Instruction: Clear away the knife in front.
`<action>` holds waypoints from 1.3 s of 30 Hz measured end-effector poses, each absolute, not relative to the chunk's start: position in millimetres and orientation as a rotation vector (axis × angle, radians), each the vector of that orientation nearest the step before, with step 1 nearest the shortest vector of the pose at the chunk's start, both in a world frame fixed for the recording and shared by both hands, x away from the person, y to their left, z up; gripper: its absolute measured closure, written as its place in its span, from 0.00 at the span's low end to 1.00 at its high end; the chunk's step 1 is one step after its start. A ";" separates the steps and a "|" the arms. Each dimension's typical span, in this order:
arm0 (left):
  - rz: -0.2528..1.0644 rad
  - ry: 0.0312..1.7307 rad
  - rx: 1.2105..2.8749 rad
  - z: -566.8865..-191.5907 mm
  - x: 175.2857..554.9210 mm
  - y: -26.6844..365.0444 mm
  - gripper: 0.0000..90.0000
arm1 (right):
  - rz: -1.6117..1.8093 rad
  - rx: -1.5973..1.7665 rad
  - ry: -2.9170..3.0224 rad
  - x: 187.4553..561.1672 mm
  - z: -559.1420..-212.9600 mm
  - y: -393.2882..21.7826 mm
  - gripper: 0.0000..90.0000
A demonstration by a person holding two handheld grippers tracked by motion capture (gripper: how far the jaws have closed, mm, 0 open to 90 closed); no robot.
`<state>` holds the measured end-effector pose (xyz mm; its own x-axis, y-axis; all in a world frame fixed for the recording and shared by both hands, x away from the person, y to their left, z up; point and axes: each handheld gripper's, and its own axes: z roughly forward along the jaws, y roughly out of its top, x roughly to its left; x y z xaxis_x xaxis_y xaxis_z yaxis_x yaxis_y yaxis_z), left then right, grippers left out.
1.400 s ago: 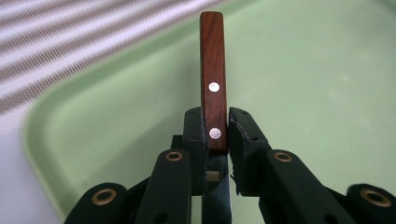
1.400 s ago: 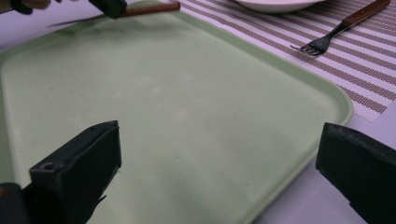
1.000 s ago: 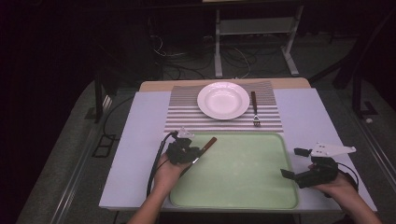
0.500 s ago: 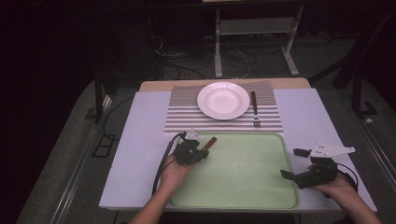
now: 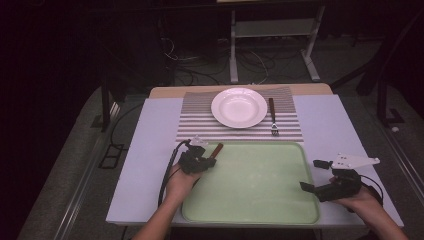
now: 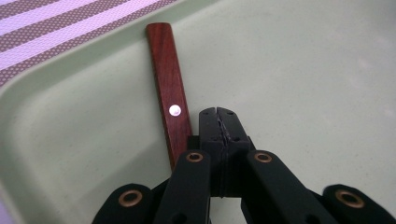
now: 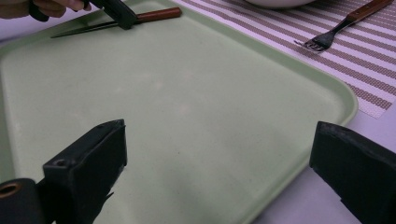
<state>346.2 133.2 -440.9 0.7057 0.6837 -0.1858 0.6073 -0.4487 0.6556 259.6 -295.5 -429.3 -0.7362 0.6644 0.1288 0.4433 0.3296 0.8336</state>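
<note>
A knife with a reddish wooden handle [image 5: 216,150] [image 6: 168,79] [image 7: 156,15] lies in the far left corner of the pale green tray [image 5: 250,190] [image 6: 303,70] [image 7: 187,93]. My left gripper [image 5: 204,159] [image 6: 218,114] is shut there, pads pressed flush together. The handle runs just left of the jaws and nothing shows between them. In the right gripper view the left gripper [image 7: 119,14] sits where the dark blade meets the handle. My right gripper [image 5: 313,175] [image 7: 219,158] is open over the tray's right edge, with nothing between its jaws.
A white plate [image 5: 239,107] sits on a striped placemat [image 5: 200,127] beyond the tray. A fork [image 5: 272,117] [image 7: 336,30] with a wooden handle lies to its right. A pale cloth [image 5: 340,130] covers the table, and black cables trail from both grippers.
The left hand has shifted a little toward the tray's far left corner, close beside the knife handle. The right hand and gripper have stayed put.
</note>
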 end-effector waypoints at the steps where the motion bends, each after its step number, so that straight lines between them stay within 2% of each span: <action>1: 0.137 0.976 2.193 -440.8 346.2 134.0 0.99 | 1.360 1.004 2.361 259.6 -429.5 -295.3 0.05; 23: 0.153 1.074 2.161 -439.3 354.9 166.2 0.99 | 1.361 0.998 2.368 259.7 -430.9 -295.3 0.05; 34: 0.151 1.077 2.169 -438.4 353.3 169.4 0.99 | 1.352 0.997 2.369 258.8 -431.0 -295.6 0.05; 39: 0.147 1.054 2.172 -438.0 352.9 168.6 0.94 | 1.350 0.997 2.370 258.8 -431.1 -295.4 0.05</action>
<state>352.9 168.6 -438.0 0.6612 0.7250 -0.1929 0.6447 -0.4176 0.6402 258.8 -295.4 -431.1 -0.7397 0.6616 0.1230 0.4432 0.3414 0.8289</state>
